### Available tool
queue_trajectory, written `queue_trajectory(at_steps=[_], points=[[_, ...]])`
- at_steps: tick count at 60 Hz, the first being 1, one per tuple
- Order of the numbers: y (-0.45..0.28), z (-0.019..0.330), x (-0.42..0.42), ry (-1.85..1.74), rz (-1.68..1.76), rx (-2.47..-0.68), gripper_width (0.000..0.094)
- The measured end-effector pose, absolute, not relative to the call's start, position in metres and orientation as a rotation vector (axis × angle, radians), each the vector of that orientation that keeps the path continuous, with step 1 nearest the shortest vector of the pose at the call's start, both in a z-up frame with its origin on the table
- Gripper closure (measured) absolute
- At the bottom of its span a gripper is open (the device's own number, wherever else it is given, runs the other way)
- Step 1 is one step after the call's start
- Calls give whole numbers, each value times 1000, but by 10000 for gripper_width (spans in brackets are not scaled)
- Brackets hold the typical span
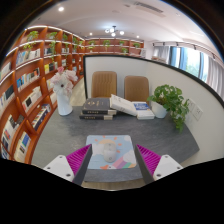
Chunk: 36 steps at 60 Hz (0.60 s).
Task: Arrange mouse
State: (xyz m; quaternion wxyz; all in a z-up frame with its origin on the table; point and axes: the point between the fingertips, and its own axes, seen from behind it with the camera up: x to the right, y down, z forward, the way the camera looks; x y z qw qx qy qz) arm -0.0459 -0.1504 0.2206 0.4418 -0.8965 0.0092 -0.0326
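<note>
A white mouse (106, 152) lies on a colourful mouse pad (124, 162) on the grey table (62, 132), near its front edge. My gripper (112, 146) is open and low over the pad. The mouse stands between the fingers, closer to the left one, with a gap at each side. The left finger's magenta pad (77, 158) and the right one's (148, 157) flank the mouse pad.
Beyond the pad, a stack of dark books (97, 108) and some lighter books (130, 105) lie mid-table. A potted plant (172, 100) stands at the right, a white vase (63, 96) at the left. Two chairs (104, 83) stand behind the table; bookshelves (30, 85) line the left wall.
</note>
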Motion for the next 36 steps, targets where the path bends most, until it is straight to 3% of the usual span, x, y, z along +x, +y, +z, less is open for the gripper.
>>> queue_trajectory(at_steps=[8,36], points=[[-172,231,-54,48,-68,-2200,69],[-214,222,-68,25,-109,-2230,70]])
